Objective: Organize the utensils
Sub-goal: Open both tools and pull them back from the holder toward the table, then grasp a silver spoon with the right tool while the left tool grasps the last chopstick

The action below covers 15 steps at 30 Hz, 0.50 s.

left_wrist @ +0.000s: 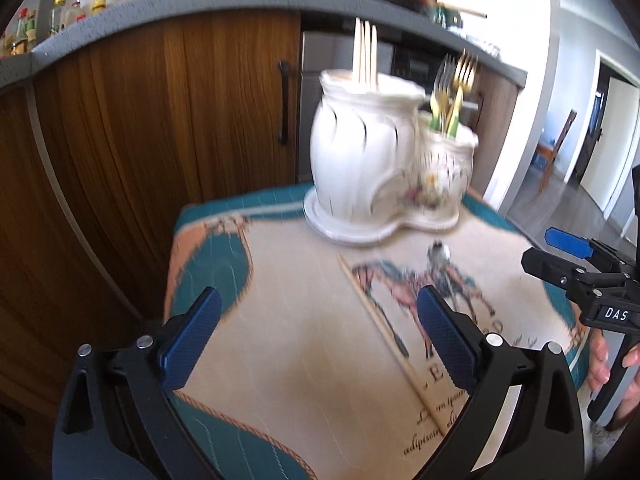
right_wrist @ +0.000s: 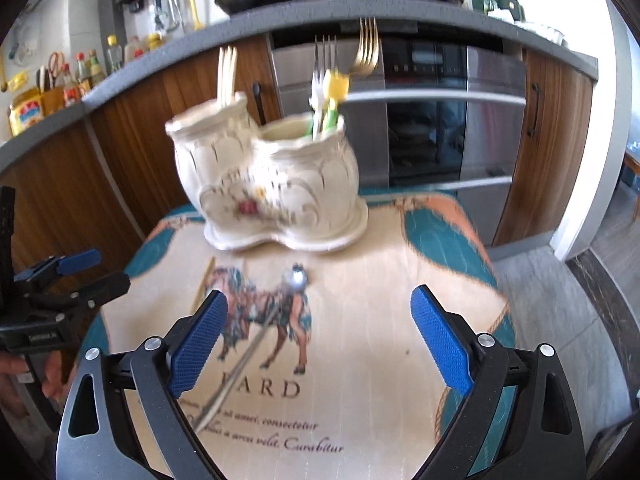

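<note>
The tabletop (right_wrist: 400, 312), covered by a printed cloth with a horse picture and lettering, carries a white ceramic utensil holder (right_wrist: 276, 192) at its far side. The holder has two joined compartments on one base. The taller compartment holds several wooden chopsticks (left_wrist: 366, 54) standing upright; the shorter one holds forks (right_wrist: 340, 80), some gold and some silver, with green and yellow handles.

Two utensils lie loose on the cloth, near the holder but apart from it. A single wooden chopstick (left_wrist: 384, 330) lies along the cloth, running from just in front of the holder's base toward the near edge. A metal spoon (right_wrist: 256, 340) lies beside it, its bowl pointing toward the holder and its handle toward the near edge.

The left hand-held gripper (left_wrist: 320, 340) hangs over the near part of the cloth with its jaws spread wide and nothing between the pads; the chopstick passes under its right finger. The right hand-held gripper (right_wrist: 320, 336) is likewise wide open and empty, with the spoon's handle running under its left finger.

Judging by this, most of the sorting looks done. What seems left is the loose chopstick, which likely belongs with the others, and the spoon, which has no matching group in view.
</note>
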Tool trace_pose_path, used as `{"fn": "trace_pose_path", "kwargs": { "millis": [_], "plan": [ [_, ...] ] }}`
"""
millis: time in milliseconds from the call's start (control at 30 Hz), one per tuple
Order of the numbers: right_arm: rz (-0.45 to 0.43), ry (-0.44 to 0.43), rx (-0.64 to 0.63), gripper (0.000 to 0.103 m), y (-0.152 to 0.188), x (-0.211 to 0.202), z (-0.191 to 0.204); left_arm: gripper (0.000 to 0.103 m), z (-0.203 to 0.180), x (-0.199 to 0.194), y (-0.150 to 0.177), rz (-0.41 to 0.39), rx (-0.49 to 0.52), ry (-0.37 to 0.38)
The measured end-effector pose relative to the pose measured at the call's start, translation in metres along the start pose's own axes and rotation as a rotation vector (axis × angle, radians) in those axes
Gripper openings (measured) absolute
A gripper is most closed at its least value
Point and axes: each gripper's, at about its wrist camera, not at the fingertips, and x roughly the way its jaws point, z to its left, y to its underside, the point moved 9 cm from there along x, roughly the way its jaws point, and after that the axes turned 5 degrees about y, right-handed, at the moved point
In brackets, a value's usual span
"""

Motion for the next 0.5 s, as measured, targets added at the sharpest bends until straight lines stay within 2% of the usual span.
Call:
{"fn": "trace_pose_path", "kwargs": {
  "millis": [167, 267, 333, 400, 500],
  "plan": [
    [0.058, 0.015, -0.055, 0.093, 0.018, 0.013, 0.01, 0.097, -0.01, 0.012, 0.016, 0.06, 0.012, 0.014],
    [0.08, 0.019, -0.111, 0.09, 0.026, 0.018, 0.017, 0.095, -0.017, 0.023, 0.026, 0.11, 0.015, 0.047],
    [0.092, 0.036, -0.162, 0.086, 0.03, 0.021, 0.021, 0.075, -0.021, 0.03, 0.033, 0.148, 0.025, 0.066],
    [0.103, 0.032, -0.171, 0.083, 0.033, 0.023, 0.022, 0.07, -0.028, 0.038, 0.04, 0.193, 0.055, 0.076],
    [0.121, 0.014, -0.158, 0.074, 0.036, 0.025, 0.021, 0.059, -0.04, 0.044, 0.047, 0.216, 0.099, 0.097]
  ]
}}
